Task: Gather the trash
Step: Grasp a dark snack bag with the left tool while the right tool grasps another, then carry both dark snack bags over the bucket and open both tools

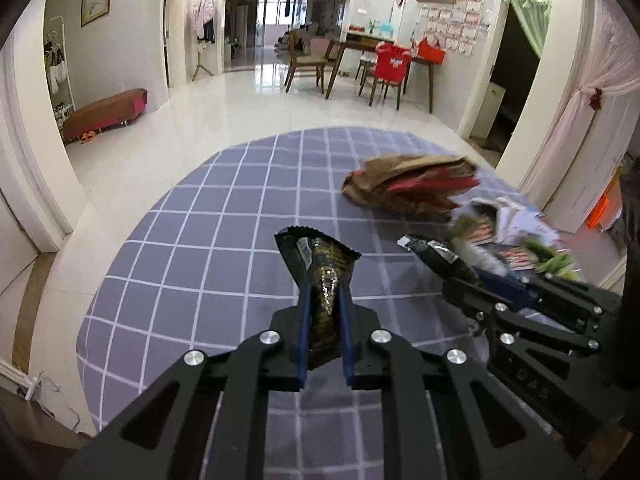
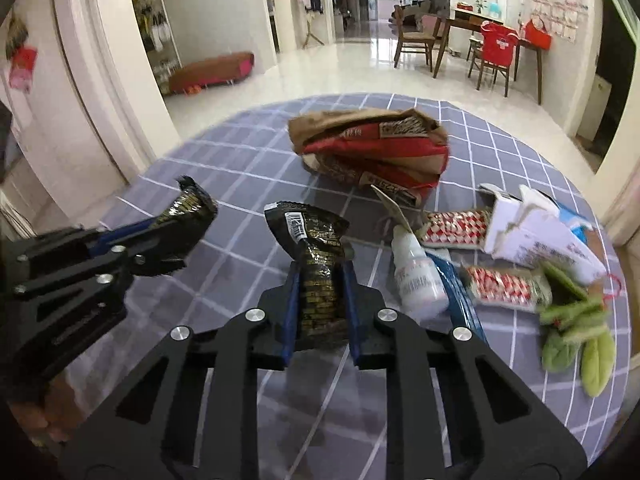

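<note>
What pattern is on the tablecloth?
The tablecloth is greyish purple with a grid of thin white lines; the left wrist view shows it best.

Both the left gripper [image 1: 325,300] and right gripper [image 2: 322,280] are matte black slotted linkages with round silver screw heads [image 1: 269,337], ending in slim blue finger pads [image 2: 289,312].

The near and left part of my worktop [image 1: 168,264] lies bare, so there is room to pass there. Ahead to the right the crumpled brown-and-red bag [image 2: 372,148] blocks the way. Along the right edge the white bottle [image 2: 416,276], torn white box [image 2: 536,232], red-and-white packets [image 2: 456,224] and green scraps [image 2: 572,324] crowd close together. My left hand-held gripper [image 2: 176,232] sits just beside my right hand-held gripper [image 2: 320,292], leaving a narrow gap between them.
</note>
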